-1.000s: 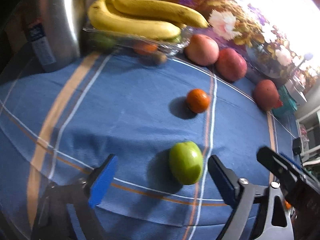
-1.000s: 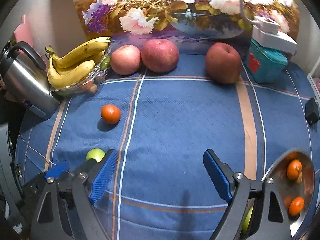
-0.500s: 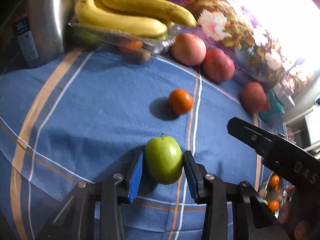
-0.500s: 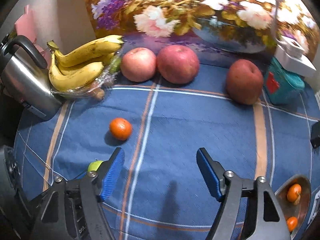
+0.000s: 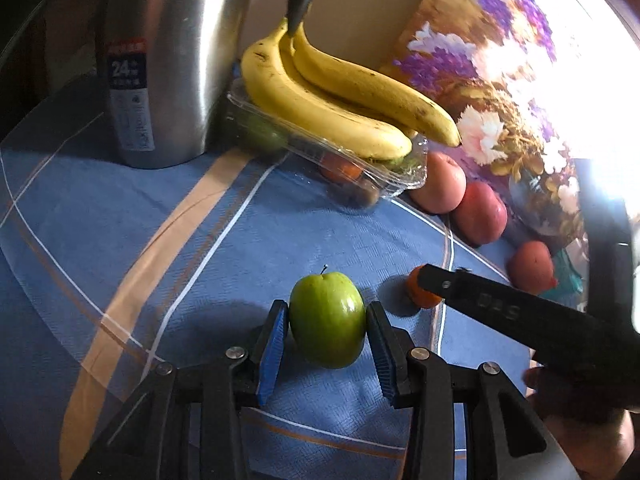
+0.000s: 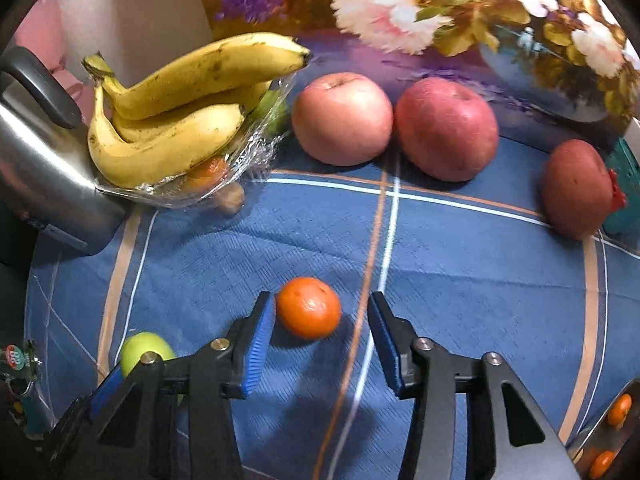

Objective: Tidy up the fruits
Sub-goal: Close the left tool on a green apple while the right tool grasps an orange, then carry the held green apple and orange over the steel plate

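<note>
Left gripper (image 5: 327, 338) pinching the green apple (image 5: 327, 319), stem up, above the blue cloth (image 5: 120, 208); right gripper (image 6: 321, 340) spread around the orange (image 6: 308, 307), nearer its left pad, not yet clamped; metal bowl (image 6: 600, 436) at near right visible only from the right wrist.

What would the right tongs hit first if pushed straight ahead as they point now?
The orange, lying between the open right tongs on the blue cloth. Beyond it the cloth looks bare up to the red apples, though depth is unclear.
</note>
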A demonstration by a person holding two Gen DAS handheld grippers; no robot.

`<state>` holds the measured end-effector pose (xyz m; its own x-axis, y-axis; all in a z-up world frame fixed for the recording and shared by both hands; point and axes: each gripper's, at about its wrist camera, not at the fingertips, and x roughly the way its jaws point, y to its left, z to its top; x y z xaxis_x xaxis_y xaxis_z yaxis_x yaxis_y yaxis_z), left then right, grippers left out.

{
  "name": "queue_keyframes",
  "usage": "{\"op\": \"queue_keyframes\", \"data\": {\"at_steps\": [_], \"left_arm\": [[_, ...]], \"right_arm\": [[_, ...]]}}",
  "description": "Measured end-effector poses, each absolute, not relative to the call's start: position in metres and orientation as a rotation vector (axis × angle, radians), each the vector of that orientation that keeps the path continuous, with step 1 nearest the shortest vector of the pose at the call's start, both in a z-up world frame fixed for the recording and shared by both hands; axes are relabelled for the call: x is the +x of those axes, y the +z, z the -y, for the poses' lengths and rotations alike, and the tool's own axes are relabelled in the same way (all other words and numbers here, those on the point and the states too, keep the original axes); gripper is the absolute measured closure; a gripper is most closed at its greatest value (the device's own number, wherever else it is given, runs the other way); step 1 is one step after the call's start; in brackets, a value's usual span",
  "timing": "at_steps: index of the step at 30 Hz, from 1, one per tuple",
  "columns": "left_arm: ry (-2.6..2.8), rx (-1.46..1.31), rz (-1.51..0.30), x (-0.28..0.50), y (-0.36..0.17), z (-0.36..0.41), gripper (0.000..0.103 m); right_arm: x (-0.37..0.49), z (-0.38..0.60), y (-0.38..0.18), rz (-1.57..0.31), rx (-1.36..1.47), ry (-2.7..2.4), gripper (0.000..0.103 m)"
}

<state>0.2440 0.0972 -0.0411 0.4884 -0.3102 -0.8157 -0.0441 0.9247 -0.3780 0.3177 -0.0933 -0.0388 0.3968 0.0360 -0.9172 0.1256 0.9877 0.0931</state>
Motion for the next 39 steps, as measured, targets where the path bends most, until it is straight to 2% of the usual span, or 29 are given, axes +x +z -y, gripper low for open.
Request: {"op": "queue_keyframes", "data": {"at_steps": [4, 7, 15, 22, 39], "left_arm": [[-0.175, -0.383, -1.056, 0.243, -0.043, -0.102, 0.06], [-0.181, -0.388, -1.064, 0.244, -0.045, -0.102, 0.06], [-0.177, -0.389, -1.097, 0.243, -0.044, -0.106, 0.06], [-0.187, -0.363, -1.163, 0.235, -0.041, -0.095, 0.06], [-0.196, -0.205, -1.16, 0.188, -0.004, -0.052, 0.06]], "right_arm": [[0.324, 0.087, -0.044, -1.195, 0.134, -0.067, 0.055], [0.326, 0.085, -0.048, -1.195, 0.137, -0.07, 0.066], [0.289, 0.097, -0.031, -1.116, 0.238, -0.05, 0.067], [0.227, 0.113, -0.006, -1.086, 0.208, -0.146, 0.067], [0.115, 0.14, 0.038, -1.023, 0.189, -0.278, 0.067]]}}
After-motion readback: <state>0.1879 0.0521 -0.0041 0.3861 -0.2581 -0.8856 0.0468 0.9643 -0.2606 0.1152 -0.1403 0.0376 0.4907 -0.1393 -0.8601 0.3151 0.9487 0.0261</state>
